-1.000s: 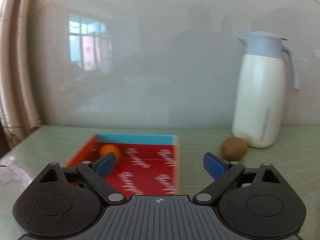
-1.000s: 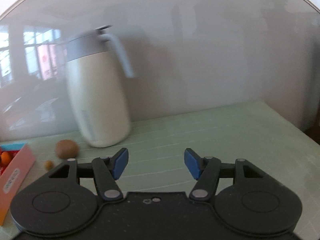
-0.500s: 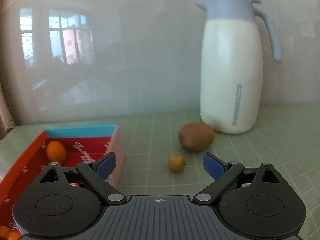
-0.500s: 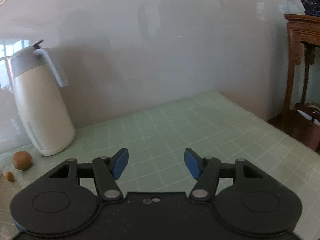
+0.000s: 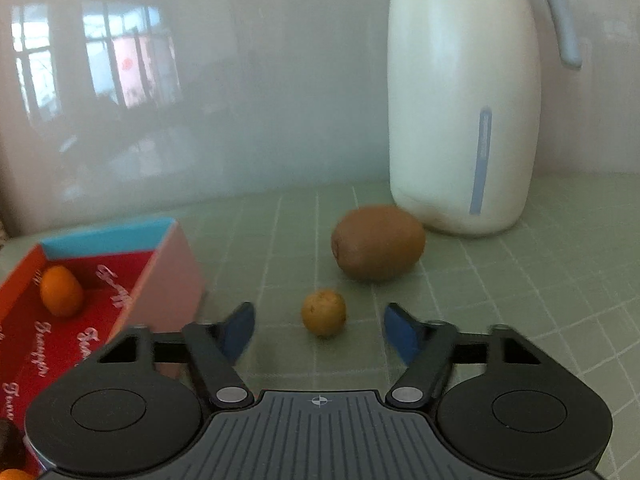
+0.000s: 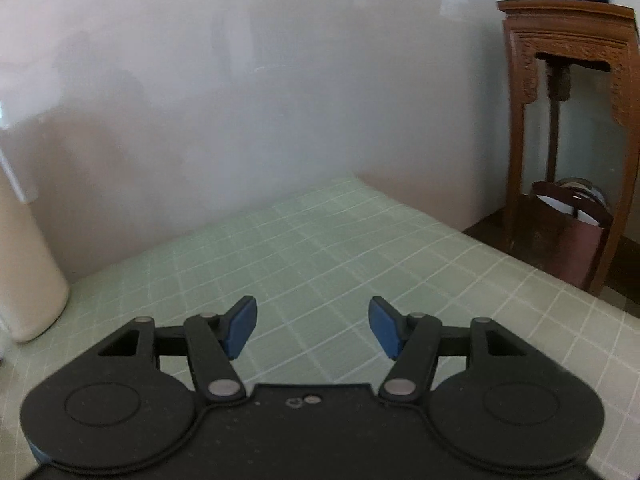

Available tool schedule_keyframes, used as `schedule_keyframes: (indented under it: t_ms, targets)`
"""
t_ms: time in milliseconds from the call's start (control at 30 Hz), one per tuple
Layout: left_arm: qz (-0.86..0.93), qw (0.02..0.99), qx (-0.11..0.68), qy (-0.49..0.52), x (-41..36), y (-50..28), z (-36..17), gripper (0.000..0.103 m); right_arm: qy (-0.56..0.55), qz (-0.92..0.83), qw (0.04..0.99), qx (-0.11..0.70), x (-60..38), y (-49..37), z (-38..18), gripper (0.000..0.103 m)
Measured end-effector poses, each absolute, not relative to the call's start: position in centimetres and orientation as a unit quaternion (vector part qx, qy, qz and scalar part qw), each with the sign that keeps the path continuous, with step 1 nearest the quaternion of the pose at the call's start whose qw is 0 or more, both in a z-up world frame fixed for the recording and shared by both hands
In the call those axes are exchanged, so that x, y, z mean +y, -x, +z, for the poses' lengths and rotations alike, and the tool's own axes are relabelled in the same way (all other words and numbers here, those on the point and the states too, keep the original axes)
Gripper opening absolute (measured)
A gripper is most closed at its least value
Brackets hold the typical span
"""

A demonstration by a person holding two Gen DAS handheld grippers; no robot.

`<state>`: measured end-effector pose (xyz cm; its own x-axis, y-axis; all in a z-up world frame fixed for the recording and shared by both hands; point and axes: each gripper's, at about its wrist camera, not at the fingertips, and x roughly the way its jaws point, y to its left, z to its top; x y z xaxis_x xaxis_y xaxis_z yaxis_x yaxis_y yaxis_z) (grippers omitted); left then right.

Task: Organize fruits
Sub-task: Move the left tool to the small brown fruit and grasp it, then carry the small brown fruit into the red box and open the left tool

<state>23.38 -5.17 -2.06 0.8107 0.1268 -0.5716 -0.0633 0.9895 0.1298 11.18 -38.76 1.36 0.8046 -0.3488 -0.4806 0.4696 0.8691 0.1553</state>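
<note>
In the left wrist view a small yellow-brown fruit (image 5: 323,312) lies on the green grid mat between the blue pads of my left gripper (image 5: 320,330). Its jaws are closing and the pads stand clear of the fruit on both sides. Just behind it lies a brown kiwi (image 5: 378,243). A red box (image 5: 120,280) with a blue far wall sits at the left and holds a small orange fruit (image 5: 61,290). My right gripper (image 6: 312,328) hangs open over bare mat with nothing between its fingers.
A tall cream jug (image 5: 460,100) with a grey handle stands behind the kiwi against the glossy wall; its side shows as the jug's edge (image 6: 28,272) in the right wrist view. A carved wooden stand (image 6: 568,128) stands past the table's right edge.
The left gripper has come forward and to the right, from over the red box to the small fruit, and its pads have narrowed. The right gripper has swung right, away from the jug.
</note>
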Motion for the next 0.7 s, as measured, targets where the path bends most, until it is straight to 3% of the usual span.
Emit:
schedule_keyframes:
  t_ms: [167,700]
  targets:
    - [0.035,0.951,0.306,-0.036,-5.2,-23.6,-2.0,0.025,-0.13,-0.215,0.942,0.224,-38.5,-11.7,1.1,0.062]
    - [0.015,0.964,0.26,-0.051,-5.3,-19.3,2.4,0.025,-0.148,-0.198,0.941,0.229,-37.7,-11.6,1.5,0.063]
